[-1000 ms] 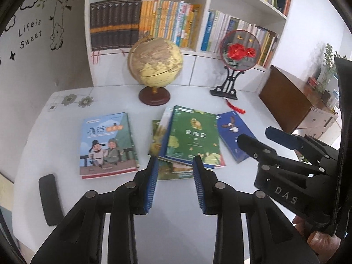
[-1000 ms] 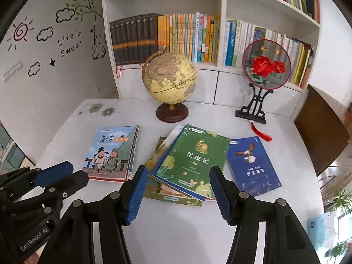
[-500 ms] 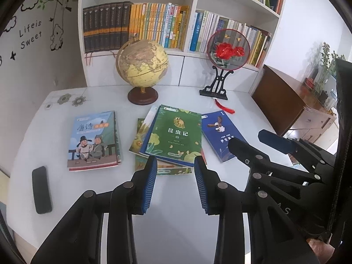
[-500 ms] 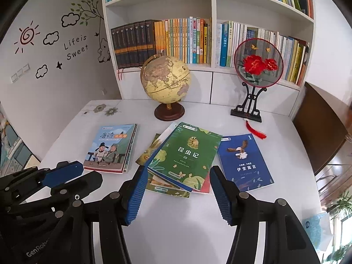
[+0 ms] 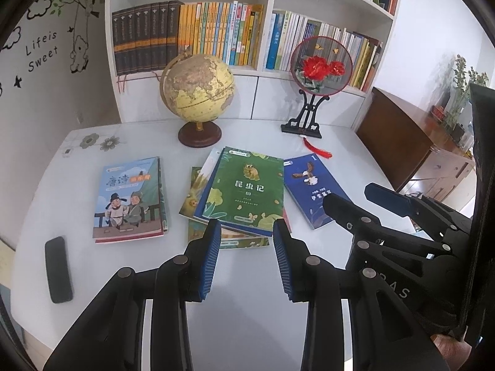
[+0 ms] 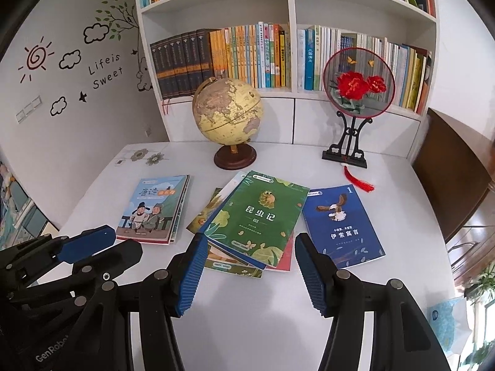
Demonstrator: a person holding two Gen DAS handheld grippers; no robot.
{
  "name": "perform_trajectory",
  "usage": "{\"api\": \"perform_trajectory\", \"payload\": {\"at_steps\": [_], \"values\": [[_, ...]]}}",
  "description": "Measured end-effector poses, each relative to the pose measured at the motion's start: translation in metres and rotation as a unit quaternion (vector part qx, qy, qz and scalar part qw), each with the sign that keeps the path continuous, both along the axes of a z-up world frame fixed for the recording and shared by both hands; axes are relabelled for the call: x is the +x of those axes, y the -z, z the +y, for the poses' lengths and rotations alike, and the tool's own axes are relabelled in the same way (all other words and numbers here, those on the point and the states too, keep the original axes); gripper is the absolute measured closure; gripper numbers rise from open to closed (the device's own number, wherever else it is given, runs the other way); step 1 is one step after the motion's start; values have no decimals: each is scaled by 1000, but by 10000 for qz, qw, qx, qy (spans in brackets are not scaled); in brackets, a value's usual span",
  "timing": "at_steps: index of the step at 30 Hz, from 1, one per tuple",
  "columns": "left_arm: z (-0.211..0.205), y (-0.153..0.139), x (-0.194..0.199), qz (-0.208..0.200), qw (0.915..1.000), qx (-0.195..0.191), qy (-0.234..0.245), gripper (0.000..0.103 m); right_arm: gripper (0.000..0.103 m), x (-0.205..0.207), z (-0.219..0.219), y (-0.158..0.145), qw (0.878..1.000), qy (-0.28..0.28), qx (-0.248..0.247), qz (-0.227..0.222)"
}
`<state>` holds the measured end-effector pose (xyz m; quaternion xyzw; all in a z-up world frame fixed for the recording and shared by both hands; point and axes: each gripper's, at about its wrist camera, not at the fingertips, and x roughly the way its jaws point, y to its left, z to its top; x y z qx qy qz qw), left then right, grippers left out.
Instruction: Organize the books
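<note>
Hovering low over the near edge of the white surface [image 5: 241,315], the left hand-held gripper [image 5: 247,258] has its blue pads parted w/ nothing between them; the right hand-held gripper [image 6: 249,273] hangs beside it, spread wider, also empty. Vs. a second ago, both have drawn back and up a bit: the books look smaller and sit further ahead, and more bookshelf [image 6: 290,9] shows. No book has shifted. Judgement: task hasn't really begun; this looks like a survey before picking a first book.

Outward from the pads: a messy fanned stack, approx. centre, topped by the green insect book [image 5: 244,190]. Its long axis runs front-to-back, title top pointing away toward the globe [image 5: 198,88], twisted slightly clockwise so its corners overhang the yellow-green book [image 5: 193,199] and others below. Just right, overlapped by the green cover at one edge, lies the blue eagle book [image 6: 342,227], long axis also front-to-back, angled the opposite way. Well apart on the left, the pale-blue poetry book [image 5: 131,199] lies flat on top of another, fairly square to the near edge. A black phone [image 5: 58,269] lies far left. Behind: a fan ornament [image 6: 357,88] on a stand.
</note>
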<state>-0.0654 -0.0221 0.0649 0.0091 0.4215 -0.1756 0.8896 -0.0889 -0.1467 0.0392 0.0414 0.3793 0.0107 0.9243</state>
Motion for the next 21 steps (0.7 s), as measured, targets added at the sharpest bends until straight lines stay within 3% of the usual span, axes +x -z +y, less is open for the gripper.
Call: {"api": "perform_trajectory", "payload": {"at_steps": [17, 21], "values": [[17, 13, 54, 151, 9991, -172, 352, 71, 46, 50, 19, 11, 9991, 336, -85, 245], [22, 18, 64, 154, 9992, -53, 356, 71, 46, 57, 24, 14, 9990, 334, -83, 277]]}}
